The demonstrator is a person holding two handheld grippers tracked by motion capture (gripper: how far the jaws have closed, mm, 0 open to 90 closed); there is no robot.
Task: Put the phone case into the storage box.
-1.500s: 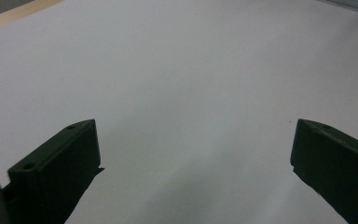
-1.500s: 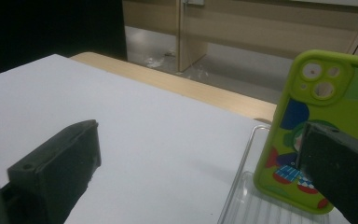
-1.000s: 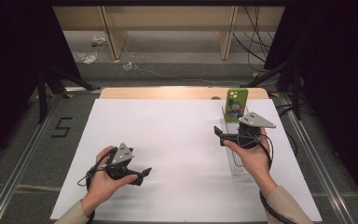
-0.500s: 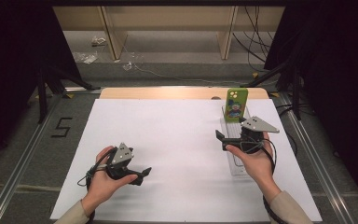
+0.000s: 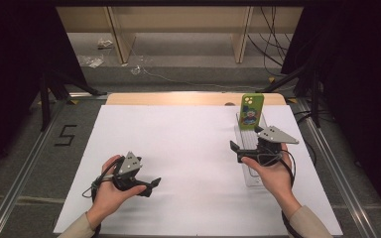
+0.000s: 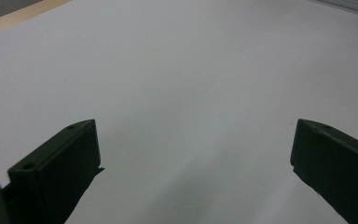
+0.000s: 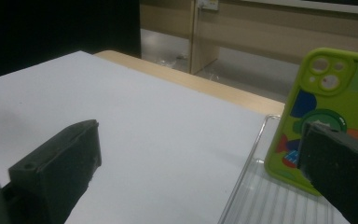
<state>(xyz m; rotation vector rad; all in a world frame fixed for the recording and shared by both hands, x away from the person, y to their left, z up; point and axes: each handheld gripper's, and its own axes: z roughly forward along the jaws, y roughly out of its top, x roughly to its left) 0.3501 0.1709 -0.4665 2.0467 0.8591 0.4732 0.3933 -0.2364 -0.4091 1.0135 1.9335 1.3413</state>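
In the high view, my right gripper point(image 5: 239, 152) sat at the right of centre of the frame, held in my right hand point(image 5: 273, 173) over the near part of a clear plastic ribbed rack point(image 5: 244, 135) that lay along the right side of the white-covered worktop point(image 5: 188, 144). Its jaws were spread wide with nothing between them, and they pointed toward the left of the frame. The grey three-cornered plate on top of it tipped toward the right edge of the worktop.

At the far end of that rack, in the upper right of the frame, stood a bright green phone case with a cartoon figure and coloured dots point(image 5: 251, 111). It stood upright on its short edge, leaning a little, just beyond my right gripper and apart from it. In the right gripper view the phone case point(image 7: 328, 107) filled the right side of the frame, its camera cut-outs at the top, with its foot resting in the clear rack point(image 7: 261, 196). One of my right jaws crossed in front of its lower part in that view; I could not tell from it whether jaw and case touched, but the high view showed them apart.

My left gripper point(image 5: 151, 186) rested low at the lower left of the high view, held in my left hand point(image 5: 111, 191), close over the bare white sheet and well apart from the rack. In the left gripper view my left gripper point(image 6: 193, 158) had its jaws spread wide over plain white worktop point(image 6: 191, 70), gripping nothing.
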